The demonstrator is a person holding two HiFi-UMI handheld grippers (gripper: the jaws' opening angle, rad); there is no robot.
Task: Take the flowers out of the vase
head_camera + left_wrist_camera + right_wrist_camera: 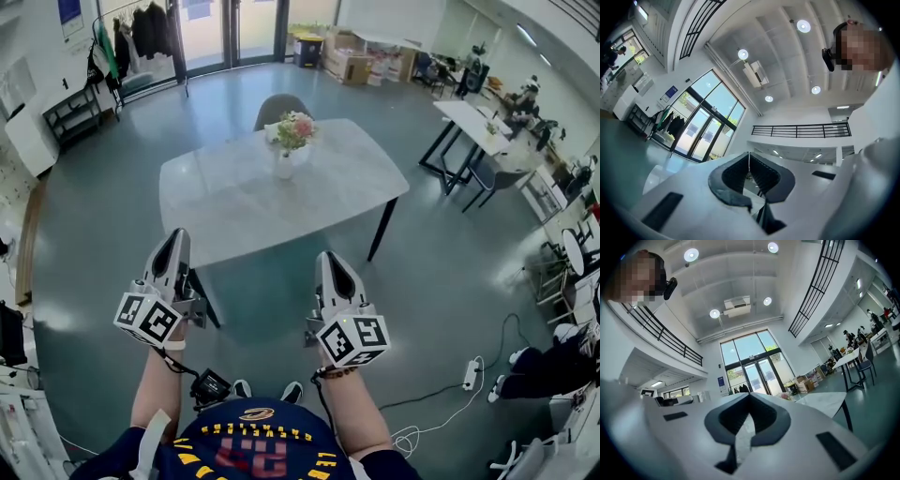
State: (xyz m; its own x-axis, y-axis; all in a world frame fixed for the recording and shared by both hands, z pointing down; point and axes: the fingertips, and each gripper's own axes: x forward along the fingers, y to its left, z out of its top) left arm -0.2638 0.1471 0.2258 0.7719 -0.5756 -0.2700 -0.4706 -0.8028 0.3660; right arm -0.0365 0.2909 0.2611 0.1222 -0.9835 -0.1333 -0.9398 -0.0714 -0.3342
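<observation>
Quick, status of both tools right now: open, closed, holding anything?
Left tool: closed, nothing between its jaws.
Right tool: closed, nothing between its jaws.

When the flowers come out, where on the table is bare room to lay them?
The table is bare across its near half and at both ends. Only the far middle is taken, by the vase and its flowers, with a chair behind.

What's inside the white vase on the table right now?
A bunch of pink and pale flowers with green leaves stands in the vase. Its opaque wall hides the stems and any water.
</observation>
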